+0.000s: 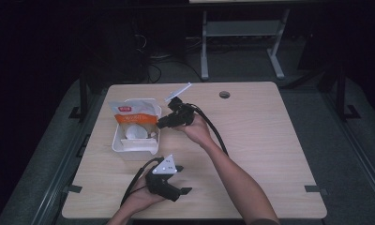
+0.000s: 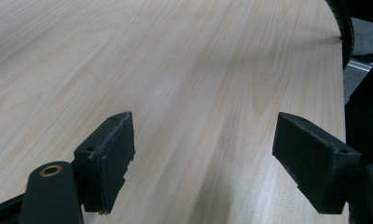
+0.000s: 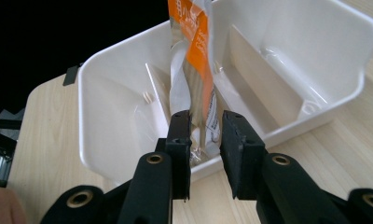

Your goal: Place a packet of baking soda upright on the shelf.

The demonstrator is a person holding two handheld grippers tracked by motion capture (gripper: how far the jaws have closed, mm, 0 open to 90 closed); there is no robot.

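The table point(image 1: 251, 140) is pale wood-grain laminate, smooth and matt. On it, the white bin point(image 3: 315, 56) looks like glossy moulded plastic; the orange-and-white packet point(image 3: 194, 51) standing inside is shiny crinkled film (partly see-through). The black gripper pads point(image 2: 112, 158) look matt, rubbery, rough-edged.

The right gripper point(image 1: 163, 123) is held out on an extended forearm at the right-hand wall of the white bin point(image 1: 118, 140), its jaws parted a little. The left gripper point(image 1: 178, 191) is held low, nearer the person than the bin, its jaws spread wide.
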